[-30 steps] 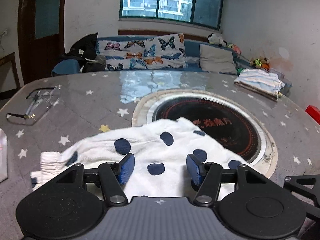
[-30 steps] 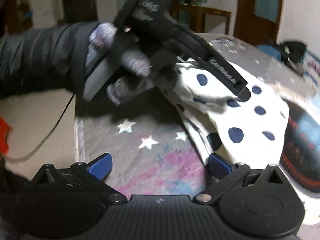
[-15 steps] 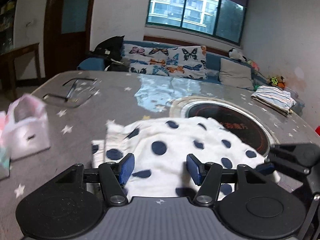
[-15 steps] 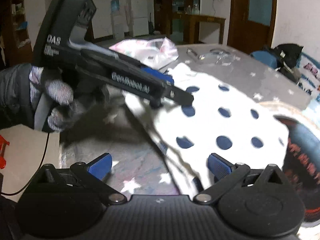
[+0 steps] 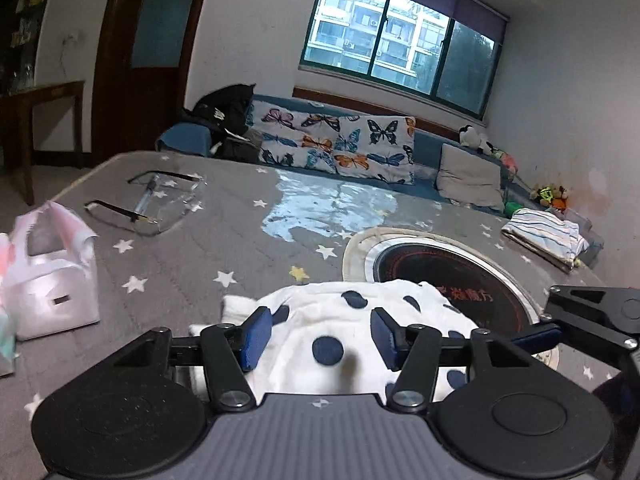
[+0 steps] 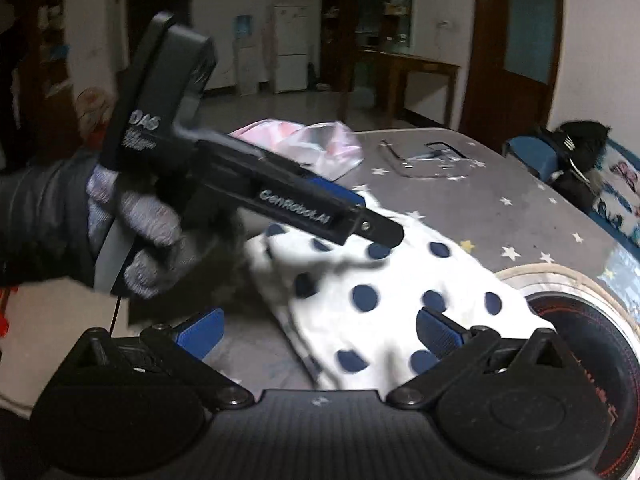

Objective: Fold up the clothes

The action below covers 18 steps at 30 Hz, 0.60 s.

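A white cloth with dark blue dots (image 5: 320, 308) lies bunched on the grey star-patterned table (image 5: 224, 248), partly over the round black cooktop (image 5: 440, 276). My left gripper (image 5: 320, 334) hovers over the cloth's near edge. Its jaws are closing, cloth shows in the gap, and the blue pads do not press on it. From the right wrist, the left gripper (image 6: 376, 236) is held by a gloved hand (image 6: 148, 232) just above the cloth (image 6: 400, 280). My right gripper (image 6: 320, 330) stands wide open over the cloth's near corner and reaches into the left view as the right gripper (image 5: 560, 320).
A folded striped garment (image 5: 544, 236) lies at the table's far right. A pink-white plastic bag (image 5: 52, 280) stands at the left, with clear safety glasses (image 5: 160, 200) behind it. A sofa with butterfly cushions (image 5: 340, 148) runs behind the table.
The left gripper has moved sideways, lifted a little and rolled. The cloth looks more gathered. The right gripper has risen and now appears at the right edge of the left view.
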Tool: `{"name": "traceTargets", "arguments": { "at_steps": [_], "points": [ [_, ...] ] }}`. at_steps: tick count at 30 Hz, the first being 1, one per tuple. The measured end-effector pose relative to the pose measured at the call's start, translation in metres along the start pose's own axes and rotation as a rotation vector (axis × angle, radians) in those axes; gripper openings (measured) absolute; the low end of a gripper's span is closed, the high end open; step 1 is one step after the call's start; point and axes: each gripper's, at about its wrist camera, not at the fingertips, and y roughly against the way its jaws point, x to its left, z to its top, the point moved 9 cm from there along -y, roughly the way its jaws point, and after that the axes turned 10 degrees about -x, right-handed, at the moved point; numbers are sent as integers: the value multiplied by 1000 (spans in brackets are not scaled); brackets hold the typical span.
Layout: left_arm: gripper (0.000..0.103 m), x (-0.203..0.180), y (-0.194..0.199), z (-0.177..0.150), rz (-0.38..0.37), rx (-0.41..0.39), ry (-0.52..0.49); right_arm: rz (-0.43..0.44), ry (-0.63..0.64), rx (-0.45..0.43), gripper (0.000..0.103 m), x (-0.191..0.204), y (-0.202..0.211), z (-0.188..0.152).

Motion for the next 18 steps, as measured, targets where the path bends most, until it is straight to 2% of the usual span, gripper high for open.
{"name": "traceTargets", "arguments": {
  "at_steps": [2, 5, 10, 14, 18],
  "points": [
    [48, 3, -11, 0, -5, 27, 14, -15, -14, 21, 103, -7, -9, -5],
    [43, 11, -26, -3, 10, 58, 35, -9, -46, 65, 103, -9, -23, -18],
    [33, 32, -31, -8, 44, 57, 101, 6, -49, 111, 103, -1, -31, -41],
    [31, 40, -24, -1, 69, 37, 116, 16, -20, 109, 103, 4, -25, -40],
    [29, 39, -18, 10, 69, 8, 103, 20, -36, 58, 103, -2, -16, -19]
  ]
}}
